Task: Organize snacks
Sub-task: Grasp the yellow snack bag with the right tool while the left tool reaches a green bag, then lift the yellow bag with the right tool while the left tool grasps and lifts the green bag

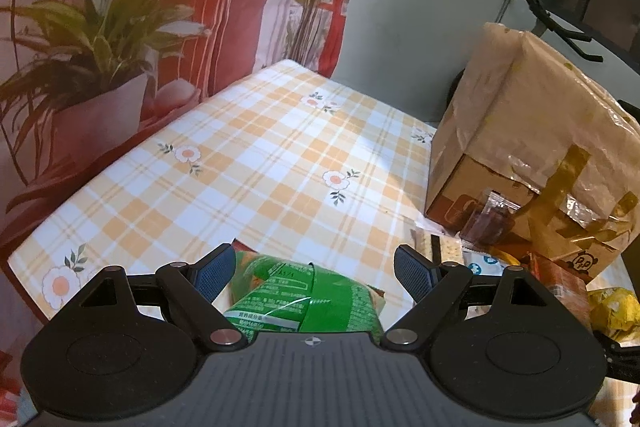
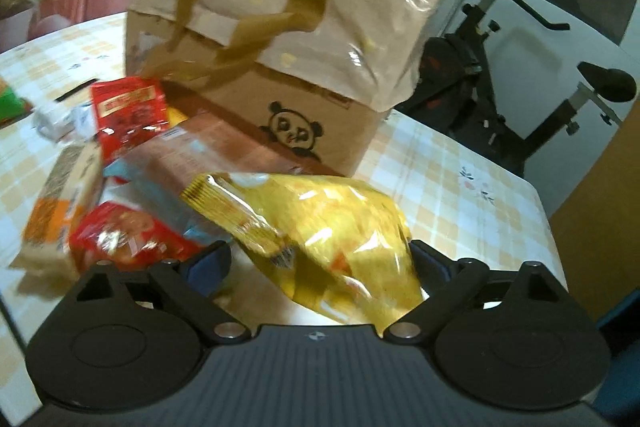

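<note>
Snacks lie heaped on your desk [image 2: 460,163], which wears a yellow checked cloth, right against the front of the big cardboard box [image 2: 280,27] with the panda drawing. Largest in the heap is the yellow bag [image 2: 320,227]; it sits between the fingers of your right gripper [image 2: 320,263]. Those fingers are spread wide: the right one meets the bag's edge, but the left one stands clear of it, so nothing is pinched. Left of the bag you have a brown packet [image 2: 224,151], a tan and orange box [image 2: 60,203] and two red packets [image 2: 128,111], all blurred. Your right gripper points down at a slant toward the heap.

Your left gripper [image 1: 316,267] also tilts downward, over the near edge of the desk. Its fingers are spread wide on either side of a green packet [image 1: 304,303], with gaps on both sides.
</note>
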Demonstrator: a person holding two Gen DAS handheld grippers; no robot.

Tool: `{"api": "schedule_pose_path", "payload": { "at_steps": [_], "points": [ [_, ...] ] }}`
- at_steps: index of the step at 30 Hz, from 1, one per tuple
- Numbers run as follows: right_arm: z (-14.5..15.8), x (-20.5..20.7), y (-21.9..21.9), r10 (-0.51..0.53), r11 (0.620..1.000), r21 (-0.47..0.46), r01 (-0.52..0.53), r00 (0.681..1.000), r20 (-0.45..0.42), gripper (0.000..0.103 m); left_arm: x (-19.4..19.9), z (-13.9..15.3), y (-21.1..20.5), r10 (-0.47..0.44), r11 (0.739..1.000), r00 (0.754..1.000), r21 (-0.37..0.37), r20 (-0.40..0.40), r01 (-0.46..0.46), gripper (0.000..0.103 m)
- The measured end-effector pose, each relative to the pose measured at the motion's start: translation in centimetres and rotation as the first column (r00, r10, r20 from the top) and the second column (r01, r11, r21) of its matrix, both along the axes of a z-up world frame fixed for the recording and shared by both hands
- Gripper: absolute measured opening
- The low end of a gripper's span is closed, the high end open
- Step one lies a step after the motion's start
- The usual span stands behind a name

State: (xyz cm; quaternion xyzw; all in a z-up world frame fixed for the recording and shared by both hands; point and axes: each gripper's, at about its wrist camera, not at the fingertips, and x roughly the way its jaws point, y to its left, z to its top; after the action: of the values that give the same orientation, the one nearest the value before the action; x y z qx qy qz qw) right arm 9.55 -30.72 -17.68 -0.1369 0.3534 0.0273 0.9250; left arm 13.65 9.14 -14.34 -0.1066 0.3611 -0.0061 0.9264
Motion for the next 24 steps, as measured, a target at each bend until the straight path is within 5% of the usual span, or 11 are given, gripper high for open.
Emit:
{"api": "schedule_pose_path", "payload": {
  "at_steps": [5, 9, 24],
  "points": [
    [-0.5, 1.6, 0.4, 0.004, 0.997, -0.079, -0.004, 1.0, 0.001, 0.095, 0.3, -0.2, 0.2, 0.017, 1.0, 1.0, -0.005, -0.008, -0.017, 0.088],
    [0.0, 1.7, -0.1, -0.004, 0.999, -0.036, 0.005, 1.0, 0.012, 0.085, 0.2, -0.2, 0.2, 0.022, 1.0, 1.0, -0.006, -0.005, -0.022, 0.088],
    [3.3, -1.6, -1.0, -0.063, 0.99, 0.129, 0.054, 0.996, 0.067, 0.08, -0.4, 0.2, 0.2, 0.029, 0.999, 1.0, -0.018, 0.007, -0.029, 0.088]
  ]
}}
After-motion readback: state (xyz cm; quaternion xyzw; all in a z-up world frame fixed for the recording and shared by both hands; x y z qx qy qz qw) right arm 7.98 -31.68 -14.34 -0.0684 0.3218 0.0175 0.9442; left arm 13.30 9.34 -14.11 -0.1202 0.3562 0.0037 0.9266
